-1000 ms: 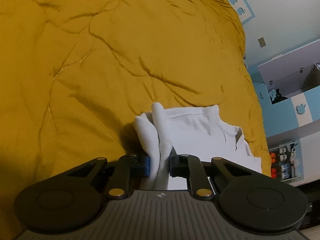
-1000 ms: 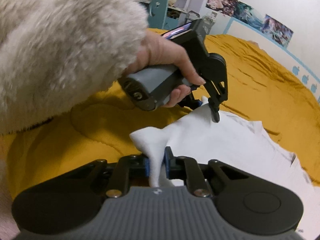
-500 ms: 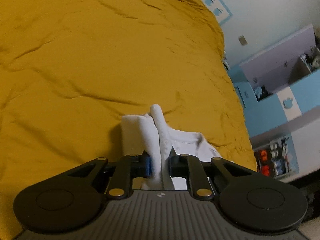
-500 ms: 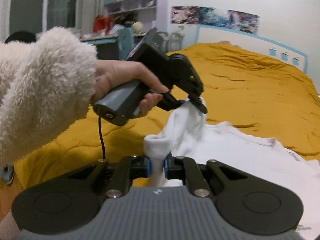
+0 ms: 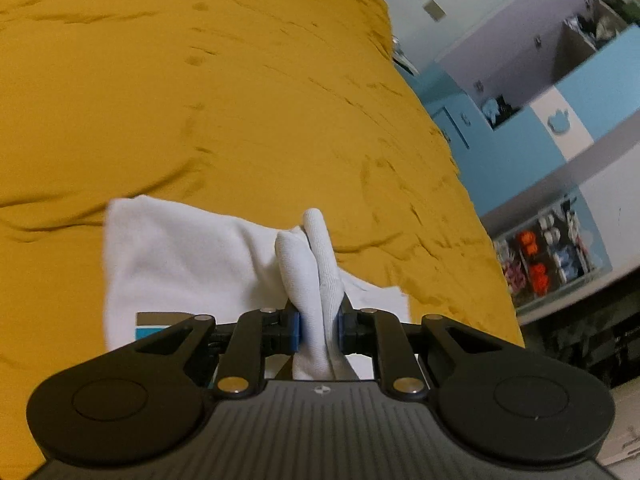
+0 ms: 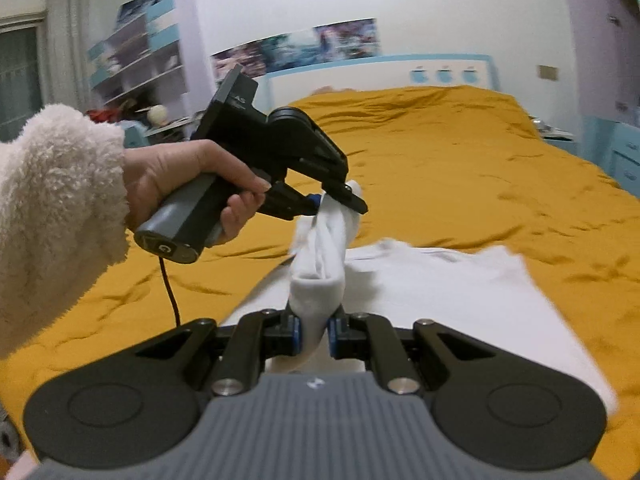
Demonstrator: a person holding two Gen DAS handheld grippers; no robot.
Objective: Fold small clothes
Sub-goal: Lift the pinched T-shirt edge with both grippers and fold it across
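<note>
A white shirt (image 6: 440,292) lies on a yellow bedspread (image 6: 460,152) at lower centre, two bunched corners lifted. The right gripper (image 6: 314,336) pinches one fold; the left gripper (image 5: 318,326) clamps the other just above.

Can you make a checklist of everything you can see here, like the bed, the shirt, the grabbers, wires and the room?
Surface: yellow bedspread, wrinkled.
Job's things: white shirt, partly lifted, the rest lying on the bedspread; a colored print patch shows in the left wrist view.
Clutter: nothing seen on the bed besides the shirt.
Grippers: left gripper shut on a bunch of shirt, held up above the bed by the left hand; right gripper shut on another bunch.
Cables: black cable hanging from the left gripper's handle.
Surroundings: headboard, posters, shelves, blue cabinets.
</note>
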